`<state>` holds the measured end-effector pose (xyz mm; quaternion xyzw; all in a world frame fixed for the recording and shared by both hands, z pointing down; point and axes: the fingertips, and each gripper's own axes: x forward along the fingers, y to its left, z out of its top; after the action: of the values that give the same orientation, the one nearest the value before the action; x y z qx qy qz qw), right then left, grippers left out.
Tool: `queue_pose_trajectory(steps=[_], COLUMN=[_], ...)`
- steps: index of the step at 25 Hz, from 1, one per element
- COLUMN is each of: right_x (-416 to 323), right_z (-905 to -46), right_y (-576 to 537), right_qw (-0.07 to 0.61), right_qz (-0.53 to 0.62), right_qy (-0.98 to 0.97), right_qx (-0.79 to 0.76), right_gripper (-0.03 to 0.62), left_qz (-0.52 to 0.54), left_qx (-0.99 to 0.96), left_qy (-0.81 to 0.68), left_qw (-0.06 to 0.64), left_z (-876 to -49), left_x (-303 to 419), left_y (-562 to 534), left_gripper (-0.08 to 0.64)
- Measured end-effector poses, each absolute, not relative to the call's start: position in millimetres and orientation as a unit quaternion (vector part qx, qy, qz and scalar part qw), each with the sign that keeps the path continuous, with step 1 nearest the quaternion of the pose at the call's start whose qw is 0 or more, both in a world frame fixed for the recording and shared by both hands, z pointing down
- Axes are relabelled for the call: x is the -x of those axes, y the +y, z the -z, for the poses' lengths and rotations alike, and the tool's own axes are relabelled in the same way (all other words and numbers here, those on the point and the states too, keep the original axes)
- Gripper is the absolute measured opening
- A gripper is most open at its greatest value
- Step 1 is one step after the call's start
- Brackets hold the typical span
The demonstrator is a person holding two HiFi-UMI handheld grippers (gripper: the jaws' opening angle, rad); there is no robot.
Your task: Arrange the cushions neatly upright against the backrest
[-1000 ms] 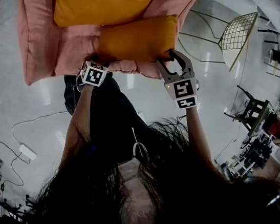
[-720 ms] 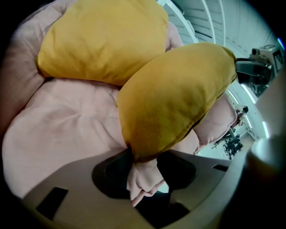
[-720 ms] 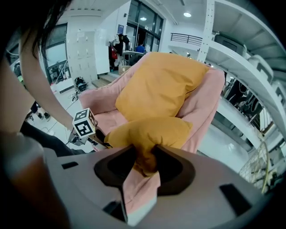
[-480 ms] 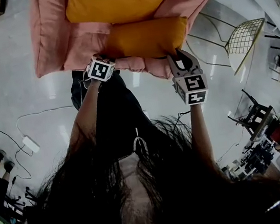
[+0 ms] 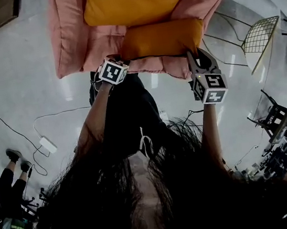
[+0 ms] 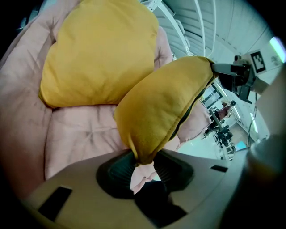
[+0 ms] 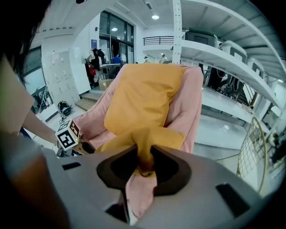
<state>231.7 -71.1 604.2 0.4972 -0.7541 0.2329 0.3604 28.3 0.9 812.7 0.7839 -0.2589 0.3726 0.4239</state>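
Observation:
A small yellow cushion [image 5: 162,38] lies across the front of the pink padded seat [image 5: 78,46], below a large yellow cushion [image 5: 138,1] that leans on the backrest. My left gripper [image 5: 120,61] is shut on the small cushion's left corner [image 6: 143,154], with a fold of pink fabric caught below it. At the cushion's right end, my right gripper [image 5: 199,55] has its jaws closing, and the pads [image 7: 163,167] pinch that corner [image 7: 144,154]. The large cushion [image 7: 138,98] stands behind it.
A gold wire chair [image 5: 260,42] stands to the right of the seat. A white cable and adapter [image 5: 47,145] lie on the shiny floor at the left, near another person's legs [image 5: 9,178]. Dark furniture clutters the lower right.
Both grippers' jaws have closed on the small cushion's two corners; the right gripper's jaws stood wide a second ago. The seat and cushions have shifted right and down in the head view.

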Motion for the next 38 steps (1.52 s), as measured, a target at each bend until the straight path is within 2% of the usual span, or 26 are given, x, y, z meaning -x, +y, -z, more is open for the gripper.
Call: queue_pose_trajectory(steps=[7, 17, 21, 26, 38], right_x=[-217, -171, -155, -161, -180], right_z=[-607, -643, -667, -702, -733], right_y=[-52, -39, -34, -36, -113], right_qw=[0.325, 0.200, 0.190, 0.171, 0.136], right_qz=[-0.285, -0.454, -0.531, -0.586, -0.574], right_qy=[-0.744, -0.698, -0.656, -0.603, -0.606], right_qx=[-0.510, -0.517, -0.502, -0.514, -0.534], right_gripper=[0.103, 0.101, 0.101, 0.101, 0.101], left_qz=[-0.410, -0.465, -0.501, -0.478, -0.365], left_qx=[-0.799, -0.789, -0.766, -0.773, -0.747], left_qy=[-0.199, -0.239, -0.205, -0.202, -0.346], left_qw=[0.393, 0.323, 0.346, 0.364, 0.435], left_z=[-785, -721, -705, -706, -737], left_x=[10, 110, 133, 129, 121], left_y=[20, -27, -29, -53, -120], left_gripper=[0.130, 0.127, 0.127, 0.128, 0.129])
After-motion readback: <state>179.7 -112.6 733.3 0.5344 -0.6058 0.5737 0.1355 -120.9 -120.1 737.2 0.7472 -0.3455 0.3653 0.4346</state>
